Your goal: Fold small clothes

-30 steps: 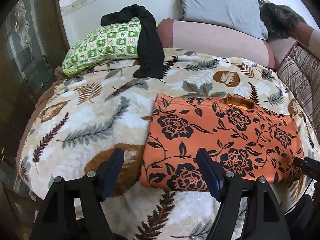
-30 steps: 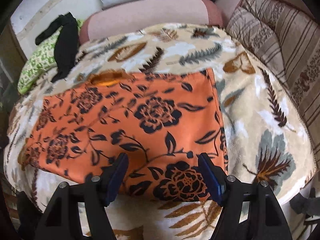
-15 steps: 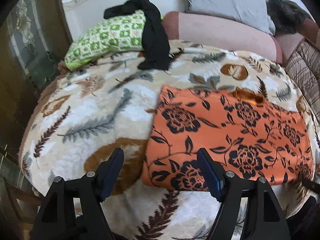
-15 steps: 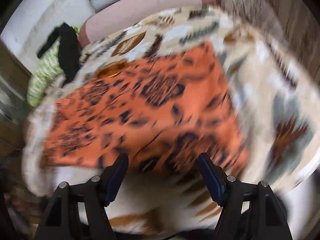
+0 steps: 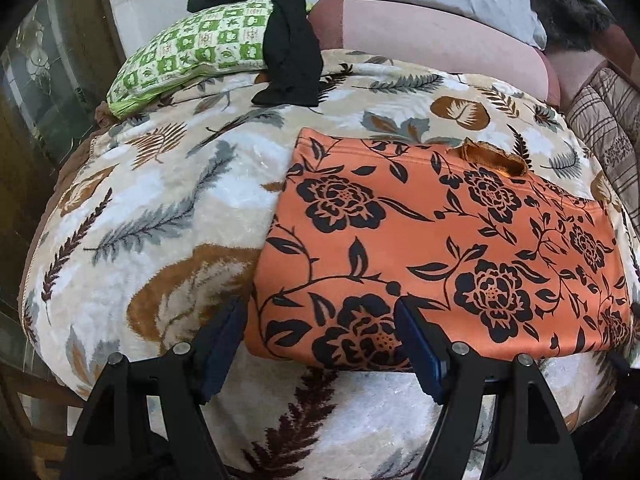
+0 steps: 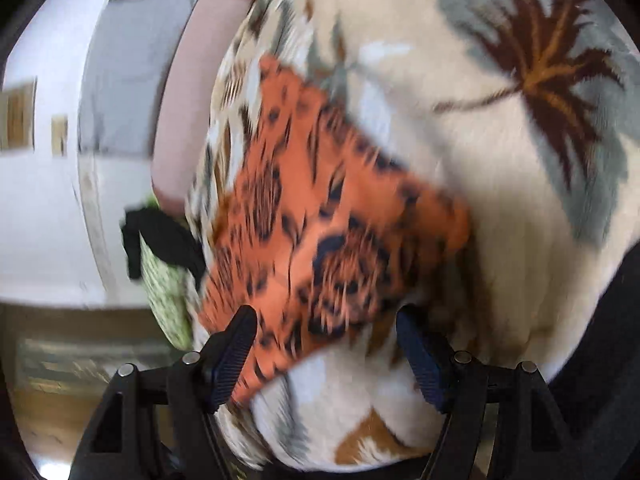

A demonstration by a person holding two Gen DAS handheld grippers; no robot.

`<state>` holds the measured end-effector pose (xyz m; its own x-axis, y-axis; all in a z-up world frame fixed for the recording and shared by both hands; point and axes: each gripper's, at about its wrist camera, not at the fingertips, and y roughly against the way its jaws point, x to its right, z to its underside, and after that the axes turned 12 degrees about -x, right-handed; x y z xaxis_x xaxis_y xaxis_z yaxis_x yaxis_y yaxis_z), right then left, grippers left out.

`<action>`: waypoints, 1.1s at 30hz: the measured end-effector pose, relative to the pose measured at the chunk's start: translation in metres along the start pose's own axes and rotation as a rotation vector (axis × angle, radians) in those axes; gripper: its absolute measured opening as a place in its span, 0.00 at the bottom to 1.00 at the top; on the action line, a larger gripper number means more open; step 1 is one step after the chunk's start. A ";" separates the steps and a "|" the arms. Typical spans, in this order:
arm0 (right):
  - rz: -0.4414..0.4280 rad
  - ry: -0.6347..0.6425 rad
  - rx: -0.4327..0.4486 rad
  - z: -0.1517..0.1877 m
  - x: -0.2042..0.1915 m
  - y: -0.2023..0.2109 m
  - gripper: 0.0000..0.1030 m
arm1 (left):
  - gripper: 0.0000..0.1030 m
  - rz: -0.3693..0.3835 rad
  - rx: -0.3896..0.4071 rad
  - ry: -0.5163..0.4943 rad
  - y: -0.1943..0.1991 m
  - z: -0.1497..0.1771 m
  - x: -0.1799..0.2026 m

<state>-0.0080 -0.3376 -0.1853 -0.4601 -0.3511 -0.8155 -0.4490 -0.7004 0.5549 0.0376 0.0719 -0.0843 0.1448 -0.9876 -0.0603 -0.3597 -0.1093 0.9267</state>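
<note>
Left wrist view: the left gripper (image 5: 320, 338), jaws apart and empty, straddles the lower-left corner of the flat orange black-flowered garment (image 5: 440, 248), which stretches rightward on the leaf-patterned blanket (image 5: 160, 208).

Right wrist view, blurred: the right gripper (image 6: 324, 344), also released, faces the garment's (image 6: 320, 220) near corner.

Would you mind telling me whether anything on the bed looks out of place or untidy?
A black garment is slung loosely over the green patterned pillow, trailing onto the leaf-print blanket. The orange floral garment lies flat, its neck opening slightly rumpled.
</note>
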 end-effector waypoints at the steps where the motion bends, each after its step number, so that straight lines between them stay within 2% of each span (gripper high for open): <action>1: -0.033 -0.026 0.006 -0.005 0.004 0.000 0.73 | 0.74 0.001 0.001 -0.006 -0.001 0.000 0.002; 4: -0.081 -0.069 0.023 -0.013 0.011 0.002 0.73 | 0.74 0.015 0.015 -0.020 -0.002 -0.001 0.011; 9: -0.085 -0.035 0.095 -0.019 0.002 0.012 0.74 | 0.74 0.020 0.023 -0.048 -0.010 -0.010 0.031; 15: -0.034 0.026 0.101 -0.027 -0.005 0.013 0.74 | 0.74 0.017 -0.014 -0.079 -0.030 -0.014 0.049; 21: 0.045 0.100 0.112 -0.030 -0.017 0.001 0.74 | 0.74 0.037 0.007 -0.074 -0.023 -0.018 0.054; 24: 0.049 0.125 0.118 -0.031 -0.024 0.004 0.74 | 0.74 0.030 0.023 -0.096 -0.022 -0.021 0.060; 26: 0.089 0.206 0.141 -0.026 -0.039 0.009 0.66 | 0.74 0.022 0.024 -0.110 -0.026 -0.023 0.064; 28: 0.140 0.266 0.137 -0.026 -0.049 0.007 0.66 | 0.80 0.007 -0.018 -0.132 -0.042 -0.025 0.070; 30: 0.188 0.249 0.111 -0.031 -0.044 -0.001 0.66 | 0.81 -0.016 -0.056 -0.160 -0.053 -0.027 0.076; 33: 0.166 0.215 0.089 -0.034 -0.038 -0.002 0.67 | 0.81 0.056 0.008 -0.152 -0.026 -0.031 0.073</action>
<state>0.0363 -0.3438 -0.1615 -0.3641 -0.5869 -0.7232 -0.4510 -0.5682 0.6883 0.0863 0.0062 -0.1015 -0.0166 -0.9978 -0.0641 -0.3706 -0.0534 0.9273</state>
